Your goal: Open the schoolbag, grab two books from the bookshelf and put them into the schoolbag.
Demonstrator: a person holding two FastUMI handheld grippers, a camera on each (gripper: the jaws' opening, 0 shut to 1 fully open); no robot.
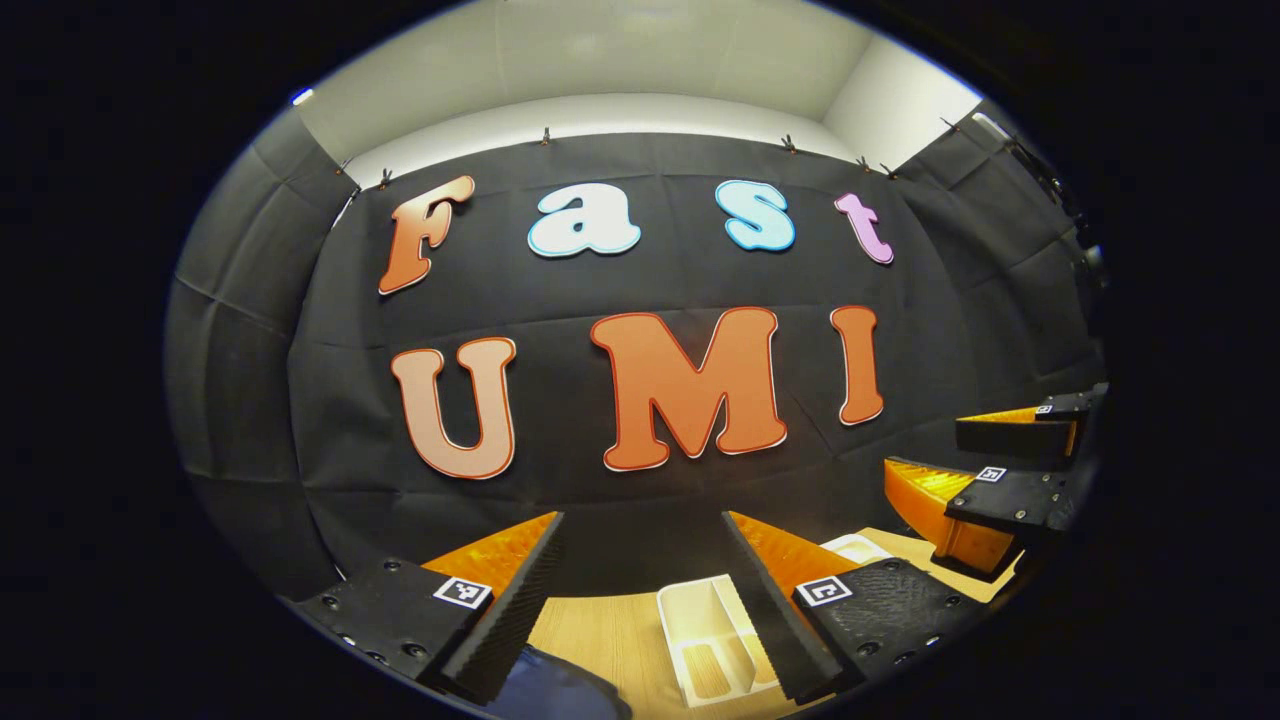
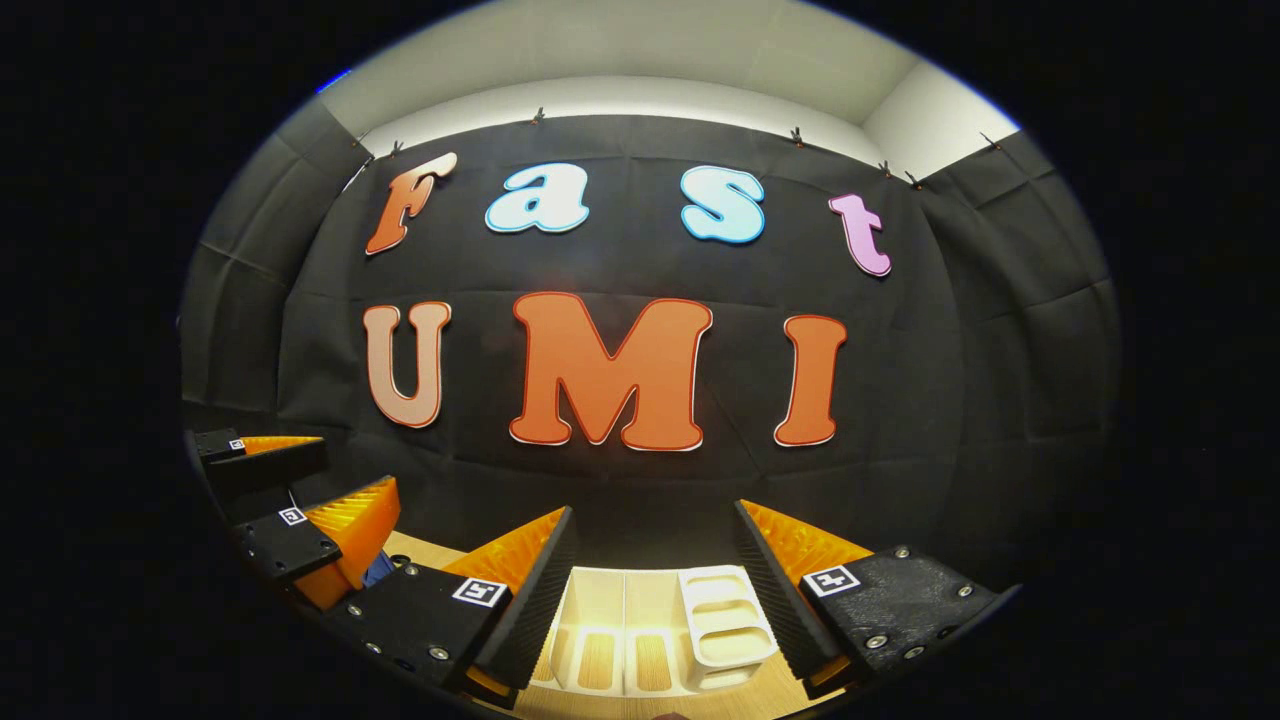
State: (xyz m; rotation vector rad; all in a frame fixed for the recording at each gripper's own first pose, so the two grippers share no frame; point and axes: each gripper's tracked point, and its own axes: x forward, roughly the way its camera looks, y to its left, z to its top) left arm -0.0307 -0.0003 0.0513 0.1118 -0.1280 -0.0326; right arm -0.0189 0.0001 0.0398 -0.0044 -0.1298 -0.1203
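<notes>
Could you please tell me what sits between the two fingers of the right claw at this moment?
In the right gripper view, the open right claw frames a white slotted plastic bookshelf standing on the light wooden table; nothing is gripped.

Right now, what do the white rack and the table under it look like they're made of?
The rack looks like moulded plastic: smooth, matte white, with thin dividers and slotted cut-outs in its base and end wall. The table looks like light wood or a wood-look laminate, with pale lengthwise grain; which of the two I cannot tell.
</notes>
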